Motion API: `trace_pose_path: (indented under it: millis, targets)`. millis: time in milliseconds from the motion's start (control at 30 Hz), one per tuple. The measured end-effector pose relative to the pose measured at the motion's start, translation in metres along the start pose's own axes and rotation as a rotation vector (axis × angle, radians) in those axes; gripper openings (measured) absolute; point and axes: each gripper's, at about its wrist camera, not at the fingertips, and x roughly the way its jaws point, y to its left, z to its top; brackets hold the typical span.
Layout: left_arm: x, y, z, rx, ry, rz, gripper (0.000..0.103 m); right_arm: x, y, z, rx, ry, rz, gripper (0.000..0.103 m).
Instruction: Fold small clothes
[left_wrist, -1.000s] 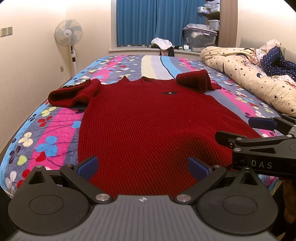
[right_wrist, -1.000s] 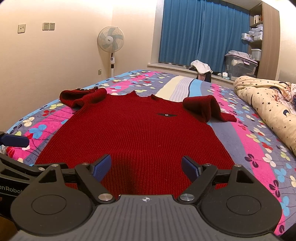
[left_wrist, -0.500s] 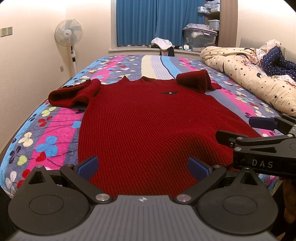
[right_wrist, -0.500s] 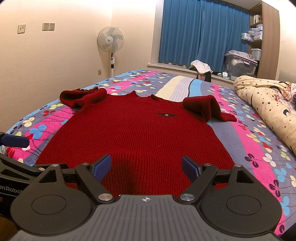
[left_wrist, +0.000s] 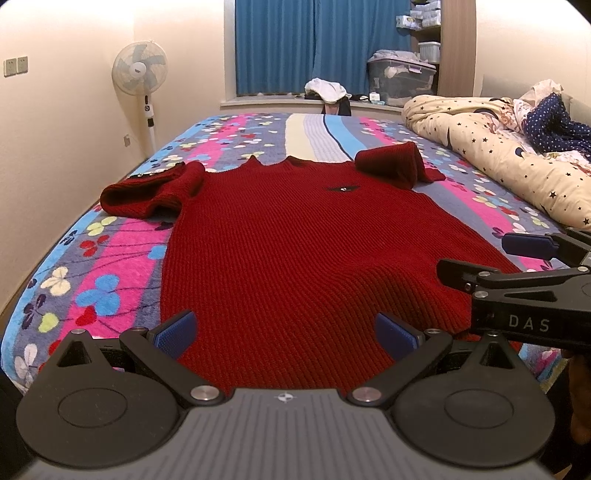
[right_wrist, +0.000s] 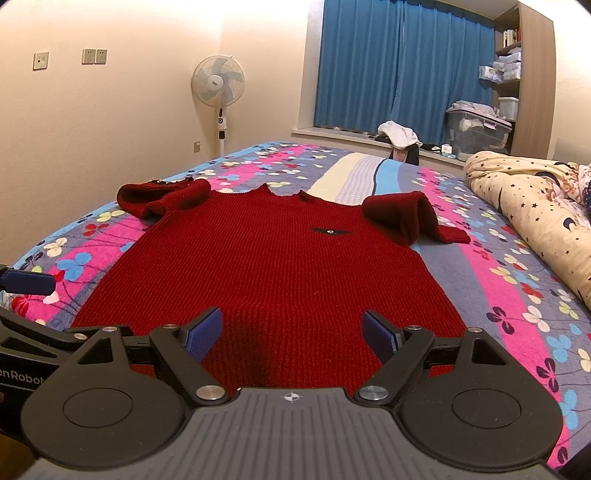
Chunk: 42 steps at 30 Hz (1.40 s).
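Note:
A dark red knit sweater (left_wrist: 314, 240) (right_wrist: 280, 266) lies flat, front up, on the flowered bedspread (left_wrist: 107, 266), collar at the far end. Both sleeves are bunched beside the shoulders, the left sleeve (left_wrist: 147, 190) and the right sleeve (left_wrist: 397, 164). My left gripper (left_wrist: 286, 332) hovers open over the near hem, nothing between its blue pads. My right gripper (right_wrist: 293, 334) is open too, above the hem further right, and shows from the side in the left wrist view (left_wrist: 517, 258). The left gripper's blue fingertip (right_wrist: 27, 282) pokes into the right wrist view.
A rolled star-print quilt (left_wrist: 498, 162) lies along the bed's right side. A standing fan (left_wrist: 140, 74) is by the left wall. Blue curtains (left_wrist: 317, 44), a sill with clothes (left_wrist: 328, 90) and a storage box (left_wrist: 400, 75) are at the far end.

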Motion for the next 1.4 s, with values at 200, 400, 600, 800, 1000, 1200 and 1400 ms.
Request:
trace_pose_path:
  millis: [200, 400, 600, 800, 1000, 1200, 1400]
  targets:
    - [-0.005, 0.002, 0.003, 0.02, -0.045, 0.036, 0.102, -0.002, -0.002, 0.001, 0.016, -0.019, -0.017, 0.084]
    - [-0.006, 0.008, 0.011, -0.02, -0.001, 0.014, 0.102, -0.007, -0.007, 0.006, 0.05, -0.044, -0.024, 0.084]
    - [-0.01, 0.026, 0.036, -0.044, -0.048, 0.007, 0.102, -0.011, -0.017, 0.016, 0.128, -0.079, -0.02, 0.071]
    - [-0.005, 0.049, 0.083, -0.021, -0.141, 0.01, 0.089, -0.014, -0.043, 0.042, 0.197, -0.147, -0.009, 0.066]
    - [0.017, 0.076, 0.143, 0.023, -0.216, 0.024, 0.068, -0.004, -0.08, 0.082, 0.184, -0.234, -0.023, 0.066]
    - [0.068, 0.111, 0.189, 0.044, -0.224, 0.07, 0.05, 0.027, -0.125, 0.123, 0.176, -0.282, -0.072, 0.066]
    - [0.15, 0.152, 0.211, -0.025, -0.147, 0.078, 0.032, 0.079, -0.146, 0.147, 0.158, -0.265, -0.097, 0.066]
